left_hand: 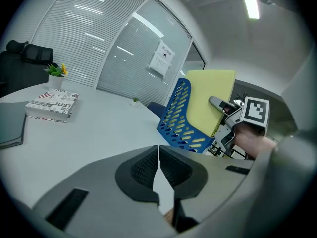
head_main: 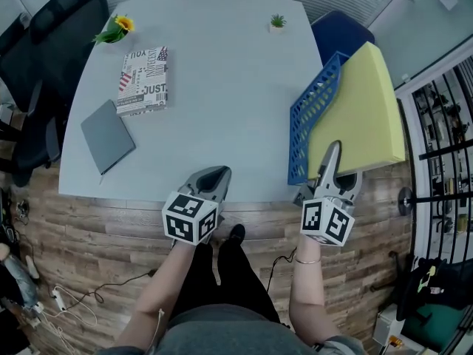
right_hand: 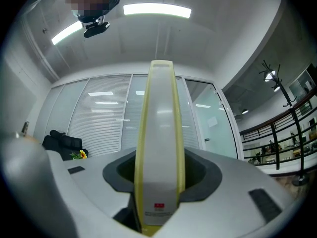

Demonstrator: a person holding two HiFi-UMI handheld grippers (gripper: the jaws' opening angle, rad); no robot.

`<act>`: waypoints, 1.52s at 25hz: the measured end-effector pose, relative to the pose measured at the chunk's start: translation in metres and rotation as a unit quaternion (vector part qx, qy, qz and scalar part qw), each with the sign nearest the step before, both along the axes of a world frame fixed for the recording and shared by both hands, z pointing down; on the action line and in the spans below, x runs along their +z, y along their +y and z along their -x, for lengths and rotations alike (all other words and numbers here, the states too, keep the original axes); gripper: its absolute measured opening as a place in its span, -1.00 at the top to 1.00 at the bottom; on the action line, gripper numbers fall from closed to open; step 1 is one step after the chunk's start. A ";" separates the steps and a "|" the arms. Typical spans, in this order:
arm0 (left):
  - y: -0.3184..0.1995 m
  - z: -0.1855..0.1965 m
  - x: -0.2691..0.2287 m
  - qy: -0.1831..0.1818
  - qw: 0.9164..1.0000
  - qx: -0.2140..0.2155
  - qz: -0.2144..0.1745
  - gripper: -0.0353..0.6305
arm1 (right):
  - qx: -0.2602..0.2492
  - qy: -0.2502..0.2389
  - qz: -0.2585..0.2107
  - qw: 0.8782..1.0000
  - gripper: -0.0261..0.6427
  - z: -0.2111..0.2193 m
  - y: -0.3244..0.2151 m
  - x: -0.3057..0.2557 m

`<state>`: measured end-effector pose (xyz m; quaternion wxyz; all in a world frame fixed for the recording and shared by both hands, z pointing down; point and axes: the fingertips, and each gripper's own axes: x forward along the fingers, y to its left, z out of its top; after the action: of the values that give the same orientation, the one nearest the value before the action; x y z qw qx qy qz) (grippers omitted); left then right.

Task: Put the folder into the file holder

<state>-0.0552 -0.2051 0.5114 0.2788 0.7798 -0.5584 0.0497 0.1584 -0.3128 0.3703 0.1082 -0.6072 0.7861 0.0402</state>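
Head view: we list a grey table [head_main: 222, 87]. At the right of the frame the yellow folder [head_main: 362, 109] sits tilted just beside the blue file holder [head_main: 314, 117], its lower edge pinched by the right gripper [head_main: 332, 157]. The left gripper [head_main: 211, 177] is at lower centre.
Left gripper view: jaws pressed together, nothing between them.
Right gripper view: jaws clamped on the folder's edge, centre frame.

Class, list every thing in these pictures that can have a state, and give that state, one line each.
folder: closed, tilted, held beside the file holder's wall.
file holder: upright at the edge of the table.
right gripper: shut on the folder.
left gripper: shut, nothing between its jaws.
book: closed, lying flat.
notebook: closed, lying flat.
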 end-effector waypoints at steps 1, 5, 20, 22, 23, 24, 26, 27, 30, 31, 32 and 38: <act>0.000 -0.001 0.000 0.000 1.000 0.001 0.000 0.81 | 0.002 0.001 0.009 1.000 0.37 -0.001 0.000 0.004; -0.001 -0.002 0.001 0.000 1.000 0.003 0.001 0.81 | 0.003 0.001 0.038 0.999 0.35 -0.004 -0.002 0.021; -0.010 -0.010 -0.012 -0.004 1.000 0.026 -0.016 0.81 | -0.009 0.021 0.105 0.994 0.18 0.000 0.000 0.043; -0.012 -0.013 -0.013 -0.005 0.999 0.031 -0.019 0.81 | -0.015 0.029 0.117 0.993 0.16 0.001 0.004 0.047; -0.012 -0.014 -0.014 -0.005 0.999 0.033 -0.019 0.81 | -0.017 0.033 0.123 0.992 0.16 0.002 0.007 0.050; -0.013 -0.016 -0.014 -0.005 0.999 0.036 -0.020 0.81 | -0.019 0.037 0.129 0.991 0.16 0.002 0.010 0.053; -0.013 -0.019 -0.015 -0.003 0.999 0.042 -0.022 0.81 | -0.020 0.042 0.143 0.989 0.15 0.002 0.017 0.059; -0.013 -0.021 -0.015 -0.003 0.999 0.047 -0.022 0.81 | -0.019 0.044 0.151 0.987 0.15 0.001 0.021 0.063; -0.013 -0.026 -0.017 -0.003 0.998 0.059 -0.026 0.81 | -0.017 0.047 0.180 0.982 0.13 -0.001 0.035 0.076; -0.013 -0.027 -0.017 -0.003 0.998 0.063 -0.026 0.81 | -0.018 0.046 0.190 0.980 0.13 0.000 0.041 0.081; -0.013 -0.027 -0.017 -0.004 0.997 0.066 -0.027 0.81 | -0.019 0.043 0.199 0.979 0.13 0.001 0.047 0.085; -0.014 -0.034 -0.022 -0.003 0.996 0.077 -0.035 0.81 | -0.024 0.028 0.229 0.973 0.21 0.000 0.077 0.098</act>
<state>-0.0214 -0.2195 0.4891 0.2452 0.8298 -0.4984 0.0537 0.1582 -0.2356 0.4679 -0.0550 -0.5954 0.7914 -0.1270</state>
